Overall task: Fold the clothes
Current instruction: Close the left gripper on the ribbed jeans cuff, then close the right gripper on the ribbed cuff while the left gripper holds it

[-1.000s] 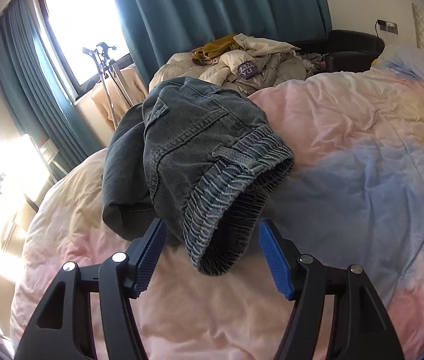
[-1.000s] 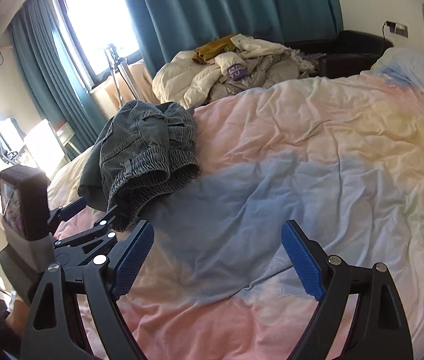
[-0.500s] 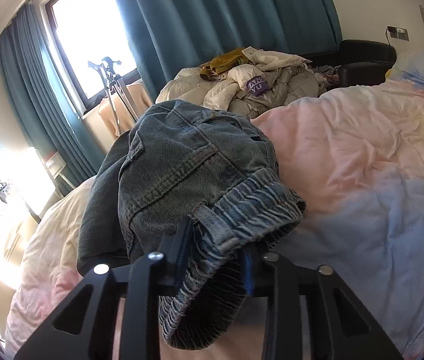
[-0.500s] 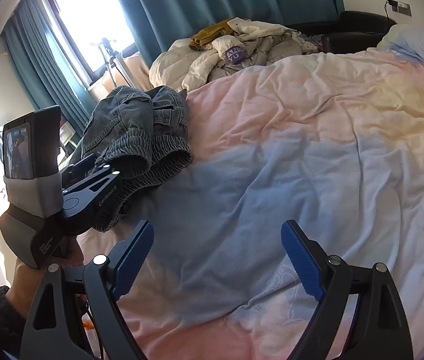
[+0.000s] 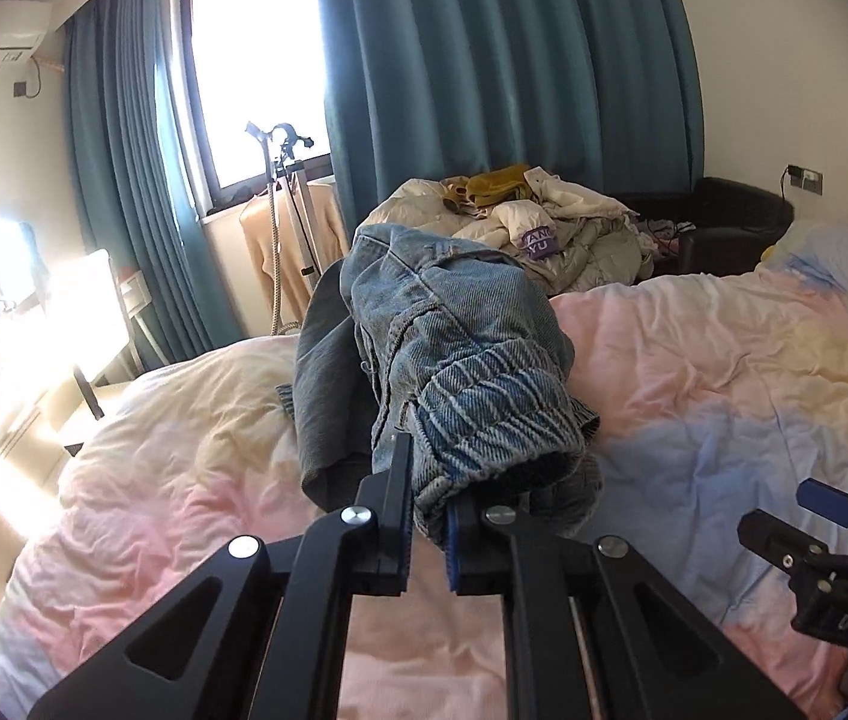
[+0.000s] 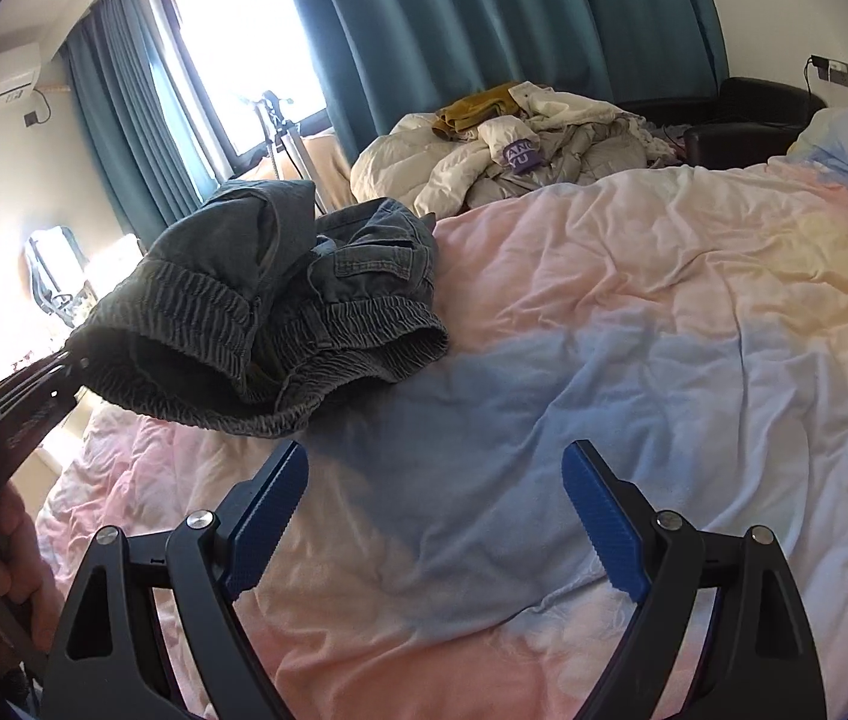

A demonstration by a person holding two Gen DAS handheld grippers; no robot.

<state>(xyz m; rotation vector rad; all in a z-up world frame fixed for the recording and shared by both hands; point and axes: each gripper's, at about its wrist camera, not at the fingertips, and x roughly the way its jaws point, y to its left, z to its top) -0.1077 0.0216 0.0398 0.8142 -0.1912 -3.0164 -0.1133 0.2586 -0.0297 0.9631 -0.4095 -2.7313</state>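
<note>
At the far left of the right wrist view, a hand (image 6: 0, 570) grips the handle of the left gripper (image 5: 428, 504), whose jaws are pinched nearly together on the elastic waistband of the denim shorts (image 5: 454, 372). The shorts (image 6: 279, 312) are bunched in a heap on the left part of the pastel duvet (image 6: 634, 360), with the clamped waistband edge raised off the bedding. Further right and nearer, the right gripper (image 6: 436, 510) hangs over the blue patch of the duvet with its blue-padded jaws spread wide and nothing between them, apart from the shorts. Beyond the bed's far edge lies a pile of pale clothes (image 6: 514, 150) before teal curtains (image 6: 484, 18), and a black armchair (image 6: 748, 114) sits at far right.
</note>
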